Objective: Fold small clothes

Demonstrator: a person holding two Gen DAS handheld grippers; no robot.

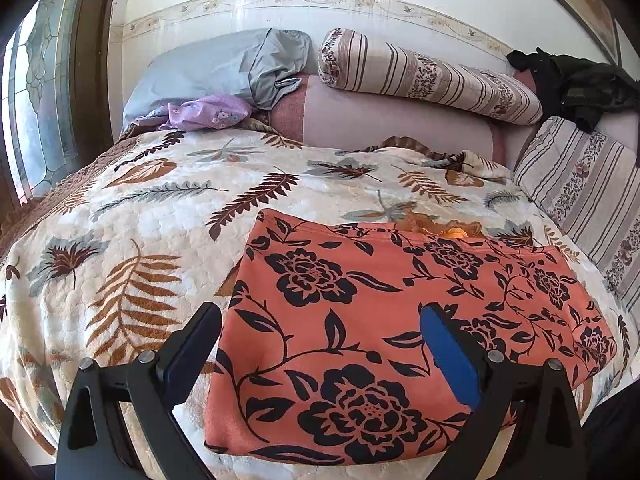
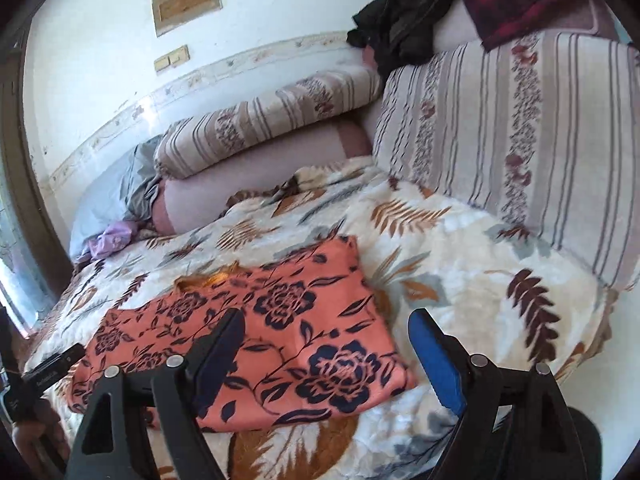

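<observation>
An orange garment with black flowers (image 1: 400,320) lies folded flat in a rough rectangle on the leaf-print blanket (image 1: 160,208). My left gripper (image 1: 320,320) is open and empty, hovering over the garment's near left part. In the right wrist view the garment (image 2: 260,320) lies left of centre. My right gripper (image 2: 326,328) is open and empty above its near right corner. The left gripper's black body (image 2: 52,368) shows at the left edge of that view.
Striped bolster pillows (image 1: 432,76) and a grey pillow (image 1: 216,68) lie along the wall behind. A striped cushion (image 2: 520,140) stands to the right. Dark clothes (image 1: 580,88) are heaped at back right. A purple cloth (image 1: 208,110) lies at back left.
</observation>
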